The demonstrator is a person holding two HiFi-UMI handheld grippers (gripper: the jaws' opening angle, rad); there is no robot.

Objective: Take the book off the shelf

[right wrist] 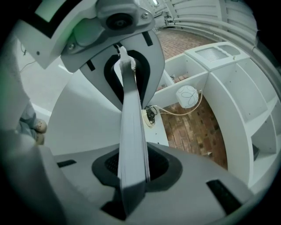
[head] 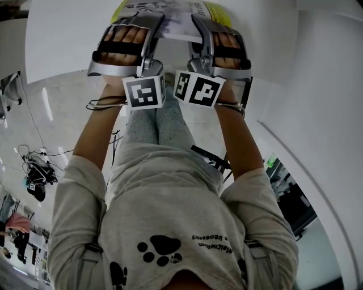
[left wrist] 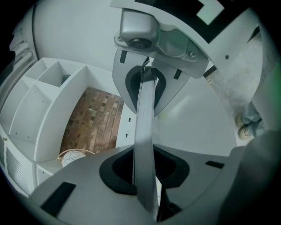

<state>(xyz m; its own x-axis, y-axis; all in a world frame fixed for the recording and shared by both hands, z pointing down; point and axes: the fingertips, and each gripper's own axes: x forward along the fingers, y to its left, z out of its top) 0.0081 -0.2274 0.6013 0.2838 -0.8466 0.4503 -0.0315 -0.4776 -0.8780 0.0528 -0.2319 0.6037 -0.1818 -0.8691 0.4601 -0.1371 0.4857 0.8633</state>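
Note:
A thin book (head: pixel 170 16) with a grey and yellow cover is held level between my two grippers, above a white table top (head: pixel 62 39). My left gripper (head: pixel 148 29) is shut on the book's left edge, and my right gripper (head: pixel 202 31) is shut on its right edge. In the left gripper view the book (left wrist: pixel 144 132) runs edge-on through the left gripper (left wrist: pixel 142 129), pinched by both dark pads. The right gripper view shows the same: the page edges of the book (right wrist: pixel 131 132) are clamped in the right gripper (right wrist: pixel 131 127). The far part of the book is cut off by the frame's top edge.
A white shelf unit (left wrist: pixel 39 101) with open compartments stands on a brick floor (left wrist: pixel 94 118); the right gripper view also shows the shelf unit (right wrist: pixel 246 101). A white round object (right wrist: pixel 188 96) with a cable lies near it. Cables and gear (head: pixel 34 170) lie on the floor at the left.

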